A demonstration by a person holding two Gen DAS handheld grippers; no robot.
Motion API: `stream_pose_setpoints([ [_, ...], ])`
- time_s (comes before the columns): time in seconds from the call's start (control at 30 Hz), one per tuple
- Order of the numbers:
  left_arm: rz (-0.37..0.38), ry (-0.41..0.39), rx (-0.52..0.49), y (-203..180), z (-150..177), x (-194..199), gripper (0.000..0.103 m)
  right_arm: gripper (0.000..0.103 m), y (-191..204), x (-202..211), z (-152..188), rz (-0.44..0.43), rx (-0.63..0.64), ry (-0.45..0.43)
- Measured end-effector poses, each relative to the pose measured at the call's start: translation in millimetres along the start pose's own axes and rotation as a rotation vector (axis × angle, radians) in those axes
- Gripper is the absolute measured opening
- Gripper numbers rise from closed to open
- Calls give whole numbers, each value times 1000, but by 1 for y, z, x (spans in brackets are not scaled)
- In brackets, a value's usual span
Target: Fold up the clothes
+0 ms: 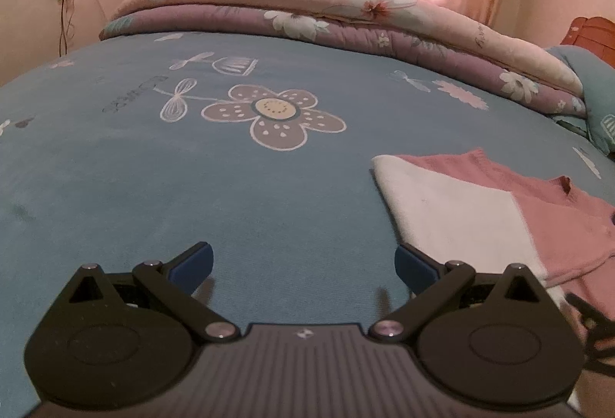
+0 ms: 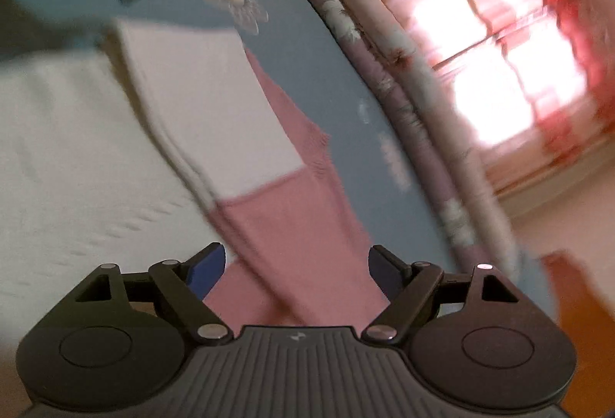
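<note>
Soft blue bedsheet (image 1: 115, 187) bears a flat pink-and-white knit garment (image 1: 480, 210).

Garment on the bed, to your right

Your garment (image 1: 480, 210) lies flat on the bed (image 1: 192, 187), right of the left gripper (image 1: 303, 264); folded quilts (image 1: 307, 14) sit behind.

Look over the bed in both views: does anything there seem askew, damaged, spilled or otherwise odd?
Nothing is spilled or damaged. The pink and white garment lies flat on the blue bedsheet, partly folded, at a slant to the folded quilt along the far edge. That slant is the only thing slightly askew. The right view is blurred, so fine detail there is unclear.
</note>
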State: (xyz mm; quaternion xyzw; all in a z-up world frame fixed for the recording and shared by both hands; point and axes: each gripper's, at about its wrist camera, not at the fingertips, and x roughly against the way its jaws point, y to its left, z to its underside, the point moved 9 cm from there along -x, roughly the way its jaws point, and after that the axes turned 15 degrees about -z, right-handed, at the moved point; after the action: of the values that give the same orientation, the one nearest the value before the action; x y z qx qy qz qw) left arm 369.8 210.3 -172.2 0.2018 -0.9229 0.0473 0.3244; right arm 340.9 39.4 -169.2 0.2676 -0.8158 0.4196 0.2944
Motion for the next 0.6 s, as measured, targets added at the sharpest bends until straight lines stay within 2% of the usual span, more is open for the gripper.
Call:
stream_pose_setpoints([
  [0.17, -9, -18, -14, -1, -4, 6, 101, 87, -38, 65, 4, -20, -167, -45],
  [0.23, -6, -19, -15, -1, -4, 7, 101, 89, -63, 98, 4, -6, -227, -71],
  [0.33, -8, -9, -21, -3, -2, 5, 101, 98, -102, 146, 1, 36, -324, -131],
  [0.43, -16, -2, -29, -5, 0, 5, 101, 100, -137, 194, -2, 52, -444, -206],
  [0.6, 6, -8, -44, -12, 1, 10, 101, 100, -174, 234, 2, 11, -631, -308],
])
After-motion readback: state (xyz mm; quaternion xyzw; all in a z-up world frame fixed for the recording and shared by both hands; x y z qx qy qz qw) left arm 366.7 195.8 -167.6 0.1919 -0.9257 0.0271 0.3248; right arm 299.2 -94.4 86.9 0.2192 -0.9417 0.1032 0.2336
